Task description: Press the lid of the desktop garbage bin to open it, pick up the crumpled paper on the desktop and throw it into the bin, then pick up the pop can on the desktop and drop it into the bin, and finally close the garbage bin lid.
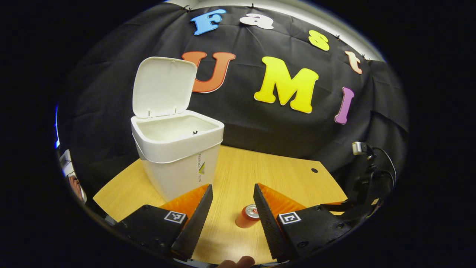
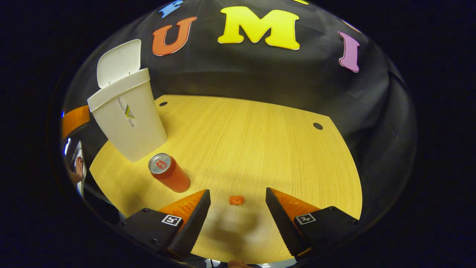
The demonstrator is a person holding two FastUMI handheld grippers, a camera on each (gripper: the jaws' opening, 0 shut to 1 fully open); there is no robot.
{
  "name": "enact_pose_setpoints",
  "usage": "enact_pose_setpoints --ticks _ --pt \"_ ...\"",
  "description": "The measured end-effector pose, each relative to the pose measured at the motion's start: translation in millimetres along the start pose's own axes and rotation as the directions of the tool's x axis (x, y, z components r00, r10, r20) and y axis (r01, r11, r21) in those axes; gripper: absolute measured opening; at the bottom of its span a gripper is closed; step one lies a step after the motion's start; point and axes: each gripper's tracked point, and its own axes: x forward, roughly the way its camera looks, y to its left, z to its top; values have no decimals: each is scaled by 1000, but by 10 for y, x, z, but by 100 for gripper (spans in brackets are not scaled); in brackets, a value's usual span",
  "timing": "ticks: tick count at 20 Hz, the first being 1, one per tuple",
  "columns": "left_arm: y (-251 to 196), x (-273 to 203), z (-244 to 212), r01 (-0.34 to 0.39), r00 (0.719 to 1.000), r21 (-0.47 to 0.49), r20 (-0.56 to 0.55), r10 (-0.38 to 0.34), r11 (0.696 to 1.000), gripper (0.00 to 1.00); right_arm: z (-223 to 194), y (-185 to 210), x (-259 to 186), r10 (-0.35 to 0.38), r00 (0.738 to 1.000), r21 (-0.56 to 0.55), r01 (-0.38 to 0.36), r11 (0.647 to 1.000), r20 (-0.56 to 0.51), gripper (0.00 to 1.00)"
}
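- Left gripper view: left gripper [image 1: 233,191] held above the near part of the wooden desktop [image 1: 282,175], fingers spread well apart, nothing between them
- Garbage bin [image 1: 178,156] standing on the far left part of the desktop, just beyond the left finger; lid [image 1: 163,86] swung up and back, nearly upright on its far hinge; mouth open, inside pale, contents hard to make out
- Pop can [image 1: 248,216] upright on the desktop, seen low in the gap, just beside the right finger; touching or not cannot be told
- At the far right edge, the right gripper as a dark shape with a cable [image 1: 386,160], off the desktop's right side
- Right gripper view: right gripper [image 2: 238,195] low over the near edge of the desktop, fingers wide apart, gripping nothing
- Crumpled paper [image 2: 236,200] lying on the desktop in the gap between the two fingertips, apart from both
- Pop can standing to the near left, just beyond the left finger, near the bin's base but not touching it
- Bin at far left, lid raised behind it
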Motion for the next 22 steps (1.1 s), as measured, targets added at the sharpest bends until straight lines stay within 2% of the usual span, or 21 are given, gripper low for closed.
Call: enact_pose_setpoints --ticks 5,8,14,15,18,22 --pt "110 27 -134 -23 999 111 -22 25 994 79 -212 75 305 -3 995 -10 2 1000 -101 94" --pt "143 61 -219 -35 998 169 -41 42 985 82 -358 75 466 -8 983 5 9 1000 -183 94" --pt "171 85 -311 -39 996 190 -74 54 981 84 -442 5 737 -27 966 0 28 1000 -258 90" --pt "184 86 -328 -43 995 195 -80 60 980 84 -480 -2 780 -31 961 2 32 999 -274 85" --pt "191 118 -314 -53 993 208 -90 73 977 84 -499 13 851 -21 953 19 28 999 -304 78" --pt "238 169 -328 -62 991 223 -106 88 973 84 -526 12 934 -20 947 2 22 1000 -320 78"
